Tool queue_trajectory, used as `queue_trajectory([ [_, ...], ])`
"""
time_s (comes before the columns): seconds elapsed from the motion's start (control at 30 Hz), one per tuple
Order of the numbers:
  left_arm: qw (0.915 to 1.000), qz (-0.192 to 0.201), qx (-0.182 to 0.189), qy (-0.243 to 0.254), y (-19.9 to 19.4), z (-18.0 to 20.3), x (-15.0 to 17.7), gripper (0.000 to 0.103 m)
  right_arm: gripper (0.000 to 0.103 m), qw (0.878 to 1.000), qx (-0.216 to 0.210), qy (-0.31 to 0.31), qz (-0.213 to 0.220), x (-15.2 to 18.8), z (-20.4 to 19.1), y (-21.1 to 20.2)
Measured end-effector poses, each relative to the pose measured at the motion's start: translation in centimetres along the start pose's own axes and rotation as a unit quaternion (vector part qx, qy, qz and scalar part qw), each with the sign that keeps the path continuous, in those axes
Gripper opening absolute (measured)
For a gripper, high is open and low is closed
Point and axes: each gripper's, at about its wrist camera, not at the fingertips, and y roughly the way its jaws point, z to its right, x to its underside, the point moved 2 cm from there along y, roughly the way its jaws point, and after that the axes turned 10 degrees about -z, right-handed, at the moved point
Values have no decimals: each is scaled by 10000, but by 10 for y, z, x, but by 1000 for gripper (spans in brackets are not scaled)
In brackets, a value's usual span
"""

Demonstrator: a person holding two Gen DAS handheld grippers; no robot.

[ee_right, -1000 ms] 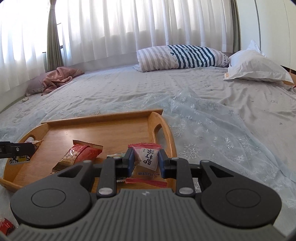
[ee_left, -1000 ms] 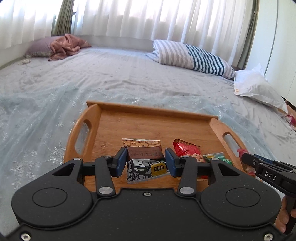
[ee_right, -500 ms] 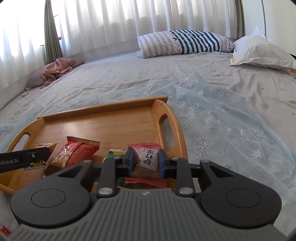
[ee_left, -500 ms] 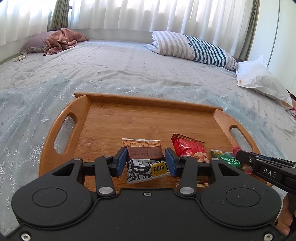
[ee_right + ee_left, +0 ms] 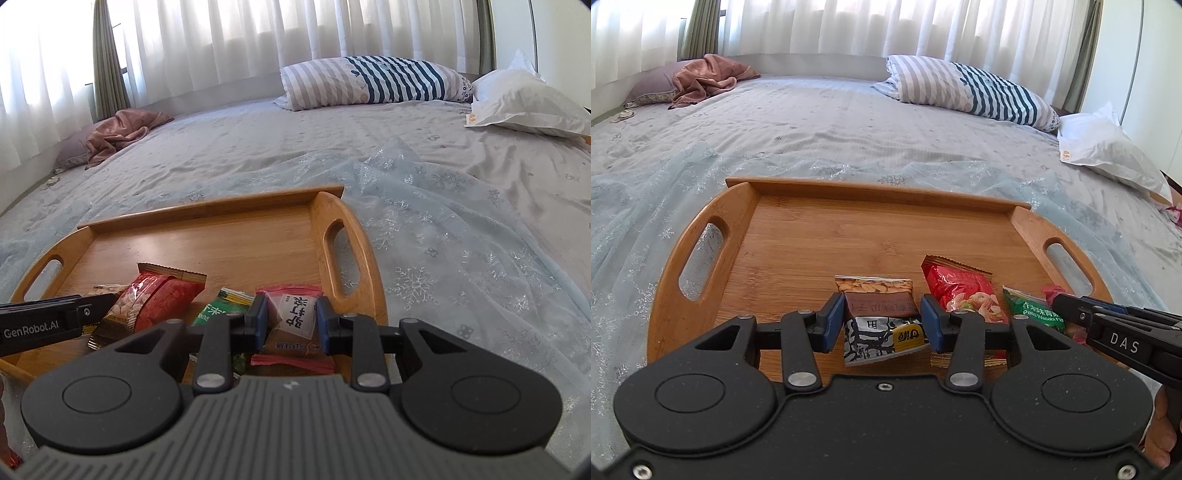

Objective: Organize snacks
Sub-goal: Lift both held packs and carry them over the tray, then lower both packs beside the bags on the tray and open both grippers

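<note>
A wooden tray [image 5: 820,236] with two handles lies on the bed; it also shows in the right wrist view [image 5: 229,243]. My left gripper [image 5: 882,320] is shut on a brown and silver snack packet [image 5: 882,325] above the tray's near edge, with an almond packet [image 5: 873,285] just behind it. A red snack packet [image 5: 960,290] and a green wasabi pea packet [image 5: 1032,312] lie on the tray to the right. My right gripper [image 5: 289,322] is shut on a pink-edged snack packet [image 5: 291,325] over the tray's near right corner. The red packet [image 5: 155,299] lies left of it.
A striped pillow [image 5: 964,90] and a white pillow [image 5: 1108,151] lie at the far right of the bed. A pink blanket [image 5: 705,79] is bunched at the far left. A sheer snowflake cloth [image 5: 443,236] covers the bed around the tray.
Both grippers have moved forward over the tray with their packets still held. The tray looks closer and lower in both views.
</note>
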Motion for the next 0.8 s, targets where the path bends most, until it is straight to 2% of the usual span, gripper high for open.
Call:
queue_trajectory([
  [0.5,9999,-87,-67,78,5,2,2,43,34,9999,-21,-121,-2,1,-8,-1],
  [0.6,9999,-117,-65,70,4,1,1,43,39,9999,-30,-113,13,1,-7,-2],
  [0.8,9991,-73,-359,217,-6,2,1,62,41,9997,24,-191,139,1,-9,-12],
])
